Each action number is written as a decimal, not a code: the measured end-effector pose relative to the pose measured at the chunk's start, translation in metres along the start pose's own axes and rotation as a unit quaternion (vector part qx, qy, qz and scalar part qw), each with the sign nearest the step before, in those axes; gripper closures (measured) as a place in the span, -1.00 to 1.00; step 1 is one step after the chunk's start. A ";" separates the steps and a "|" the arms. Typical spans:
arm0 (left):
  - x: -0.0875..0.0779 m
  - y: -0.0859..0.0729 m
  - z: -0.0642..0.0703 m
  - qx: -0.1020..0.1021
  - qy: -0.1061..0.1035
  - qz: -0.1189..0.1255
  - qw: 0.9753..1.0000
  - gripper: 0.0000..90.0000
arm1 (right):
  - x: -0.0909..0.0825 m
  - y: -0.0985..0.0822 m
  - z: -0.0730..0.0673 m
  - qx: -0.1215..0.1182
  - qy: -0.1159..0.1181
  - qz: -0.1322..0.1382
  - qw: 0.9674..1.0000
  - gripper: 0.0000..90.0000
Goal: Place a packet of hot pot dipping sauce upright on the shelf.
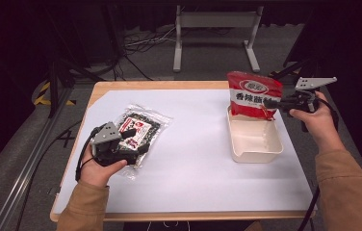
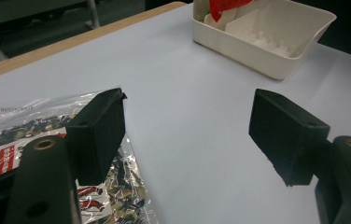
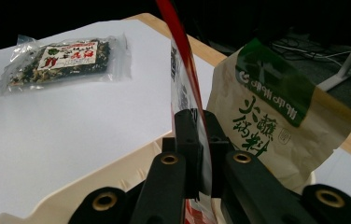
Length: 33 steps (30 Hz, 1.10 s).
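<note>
A red snack packet (image 1: pixel 252 92) hangs upright over the far end of a cream plastic bin (image 1: pixel 256 150). My right gripper (image 1: pixel 269 104) is shut on the packet's right edge. In the right gripper view the jaws (image 3: pixel 200 126) pinch the thin red packet (image 3: pixel 181 70) edge-on, and a beige and green packet (image 3: pixel 276 126) stands just behind it in the bin (image 3: pixel 71 186). A clear packet of dark dried food (image 1: pixel 138 126) lies flat at the table's left. My left gripper (image 1: pixel 138 140) rests at it, open (image 2: pixel 190 126), one jaw over the clear packet (image 2: pixel 19 135), the other over bare table.
A white sheet (image 1: pixel 193 144) covers the wooden table, whose edges (image 1: pixel 155 85) show at the back and left. The bin (image 2: pixel 267 44) stands at the right side. Beyond the table are a floor with cables and a metal stand (image 1: pixel 215 33).
</note>
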State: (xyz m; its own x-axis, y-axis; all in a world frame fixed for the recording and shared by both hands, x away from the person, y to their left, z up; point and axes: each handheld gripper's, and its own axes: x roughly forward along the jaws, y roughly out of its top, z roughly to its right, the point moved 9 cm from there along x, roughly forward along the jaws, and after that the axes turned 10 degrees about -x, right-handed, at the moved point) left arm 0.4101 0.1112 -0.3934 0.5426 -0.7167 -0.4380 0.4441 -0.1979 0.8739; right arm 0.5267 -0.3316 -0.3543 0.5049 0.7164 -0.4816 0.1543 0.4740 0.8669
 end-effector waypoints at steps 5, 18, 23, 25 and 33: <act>-0.001 -0.001 -0.001 -0.007 0.001 -0.001 1.000 -0.39 | 0.008 -0.006 0.002 0.008 0.010 -0.004 1.000 0.95; -0.001 -0.003 -0.003 -0.005 0.001 -0.002 1.000 -0.39 | 0.028 -0.016 0.008 -0.001 -0.007 -0.020 1.000 0.94; -0.001 -0.003 -0.003 -0.008 0.000 -0.003 1.000 -0.39 | 0.032 -0.017 0.013 -0.010 -0.032 -0.019 0.999 0.86; -0.001 -0.004 -0.003 -0.009 0.000 -0.004 1.000 -0.39 | 0.034 -0.019 0.014 -0.015 -0.043 -0.026 0.999 0.84; 0.000 -0.005 -0.002 -0.011 -0.001 -0.006 1.000 -0.39 | 0.036 -0.026 0.020 -0.021 -0.076 -0.054 0.995 0.83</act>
State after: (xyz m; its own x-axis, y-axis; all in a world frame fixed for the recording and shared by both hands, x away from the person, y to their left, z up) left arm 0.4096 0.1137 -0.3978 0.5353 -0.7161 -0.4480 0.4667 -0.1914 0.8635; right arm 0.5576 -0.3281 -0.3912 0.6110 0.5753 -0.5439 0.1807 0.5675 0.8033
